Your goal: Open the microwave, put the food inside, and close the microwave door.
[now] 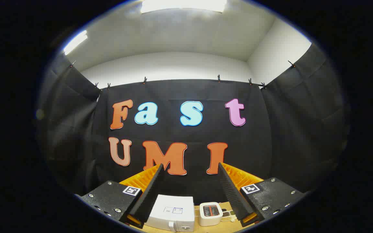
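White toaster (210, 213) w/ two slots sits just right of the microwave (172, 212) on a wooden table (206, 228), small item beside it (too small to tell). Gripper (190, 168) high above, fingers spread wide, holding nothing. Microwave below, between the fingers, door shut.

One microwave (172, 216), one toaster (210, 213) — and beside it perhaps one small food item (227, 216).
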A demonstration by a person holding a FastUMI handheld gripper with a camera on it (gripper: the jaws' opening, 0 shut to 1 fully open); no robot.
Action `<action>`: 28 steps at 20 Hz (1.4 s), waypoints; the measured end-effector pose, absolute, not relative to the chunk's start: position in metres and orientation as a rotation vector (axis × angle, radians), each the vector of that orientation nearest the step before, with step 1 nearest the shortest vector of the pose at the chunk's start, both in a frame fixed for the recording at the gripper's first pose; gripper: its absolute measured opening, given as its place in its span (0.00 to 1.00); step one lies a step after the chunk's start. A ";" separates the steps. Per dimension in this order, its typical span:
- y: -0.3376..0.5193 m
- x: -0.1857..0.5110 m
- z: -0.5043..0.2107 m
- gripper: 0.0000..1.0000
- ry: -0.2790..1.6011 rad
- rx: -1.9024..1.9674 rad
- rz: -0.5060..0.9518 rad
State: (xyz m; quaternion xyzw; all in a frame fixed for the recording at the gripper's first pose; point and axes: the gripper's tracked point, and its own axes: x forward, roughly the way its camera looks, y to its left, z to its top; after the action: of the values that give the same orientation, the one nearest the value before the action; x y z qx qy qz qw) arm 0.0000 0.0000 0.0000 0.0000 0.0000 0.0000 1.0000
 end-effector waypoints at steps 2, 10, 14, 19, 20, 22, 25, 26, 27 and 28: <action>0.002 -0.001 -0.001 0.97 0.000 0.001 0.005; 0.004 -0.003 -0.010 0.97 0.020 0.021 0.015; 0.009 -0.003 -0.015 0.97 0.026 0.023 0.020; 0.023 -0.003 -0.049 0.97 0.070 0.063 0.028; 0.026 -0.003 -0.060 0.97 0.086 0.076 0.034; 0.034 -0.004 -0.083 0.97 0.112 0.105 0.041; 0.045 -0.008 -0.127 0.97 0.165 0.134 0.048; 0.048 -0.008 -0.142 0.97 0.185 0.132 0.048; 0.051 -0.012 -0.157 0.97 0.203 0.125 0.053; 0.055 -0.012 -0.170 0.97 0.221 0.113 0.054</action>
State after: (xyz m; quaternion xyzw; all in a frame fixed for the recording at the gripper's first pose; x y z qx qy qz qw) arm -0.0120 0.0550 -0.1701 0.0565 0.1102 0.0268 0.9919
